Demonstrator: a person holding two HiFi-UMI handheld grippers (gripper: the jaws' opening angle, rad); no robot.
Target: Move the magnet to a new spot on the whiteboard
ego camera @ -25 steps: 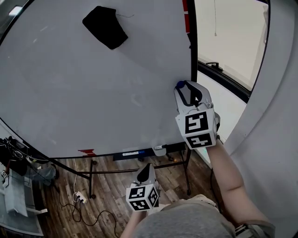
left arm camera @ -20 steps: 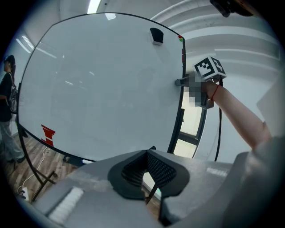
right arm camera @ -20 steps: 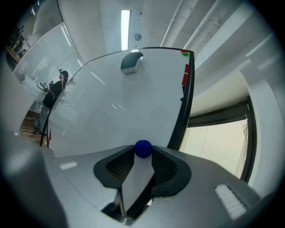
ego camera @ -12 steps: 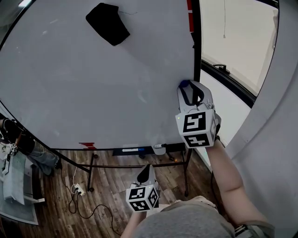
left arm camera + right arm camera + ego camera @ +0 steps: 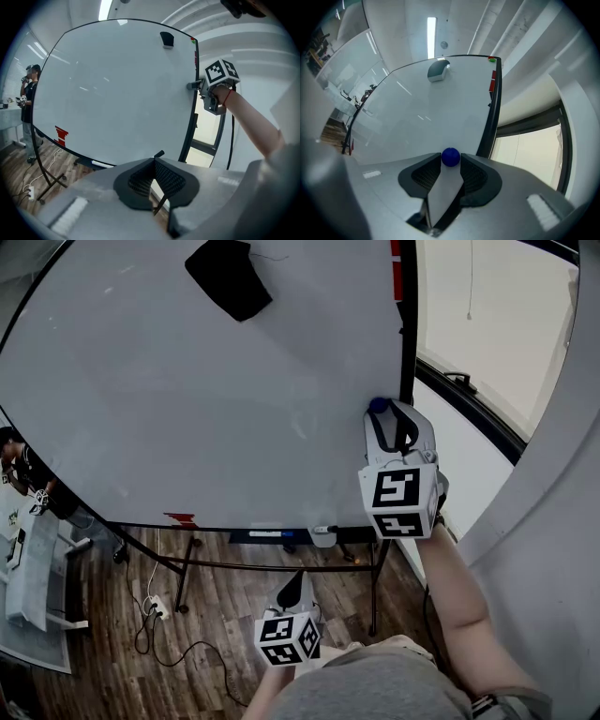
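We see bright, even light; ceiling strip [image 5: 431, 29] above whiteboard [image 5: 417, 108] streaks glare across it; gripper views fisheye w/ dark corners.

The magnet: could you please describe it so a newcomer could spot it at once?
Start at the big whiteboard and follow its black right edge about halfway down. There, between the tips of the right gripper, sits the magnet: a small round blue knob, unlike the black eraser high on the board.

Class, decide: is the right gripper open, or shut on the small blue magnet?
Shut on it: the right gripper has its jaw tips against both sides of the small blue round magnet.
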